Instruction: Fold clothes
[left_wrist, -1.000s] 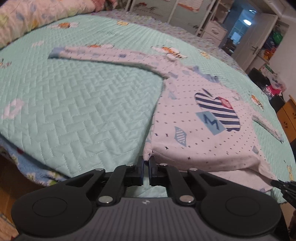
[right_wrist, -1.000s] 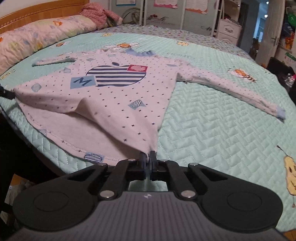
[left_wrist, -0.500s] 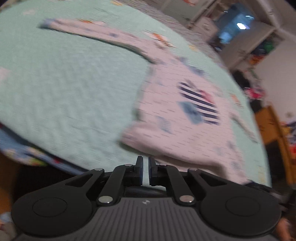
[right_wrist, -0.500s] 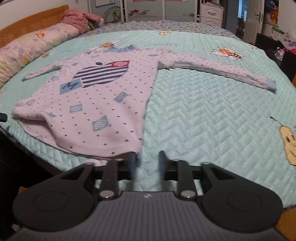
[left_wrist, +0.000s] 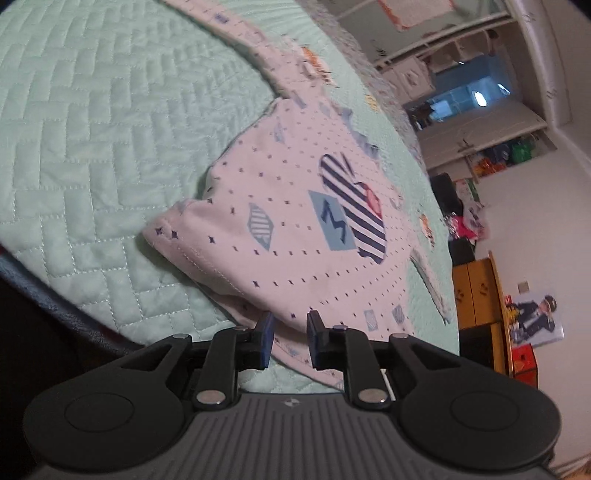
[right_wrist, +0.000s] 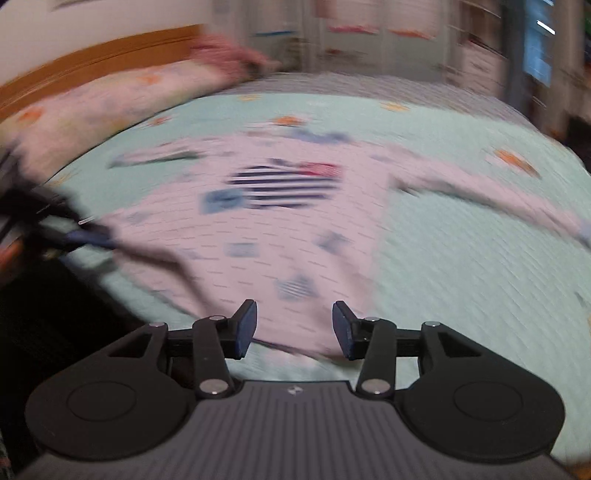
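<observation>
shirt (left_wrist: 295, 221) lies spread face-up on the bed (left_wrist: 92, 147), sleeves out, hem rumpled. left tool (left_wrist: 289, 334) and right tool (right_wrist: 293, 325) have both just been opening, hem released, nothing gripped. no fold made yet; all folding left.

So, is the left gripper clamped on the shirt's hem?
No, the left gripper has its jaws apart, just opened, and the shirt lies loose on the bed.
</observation>
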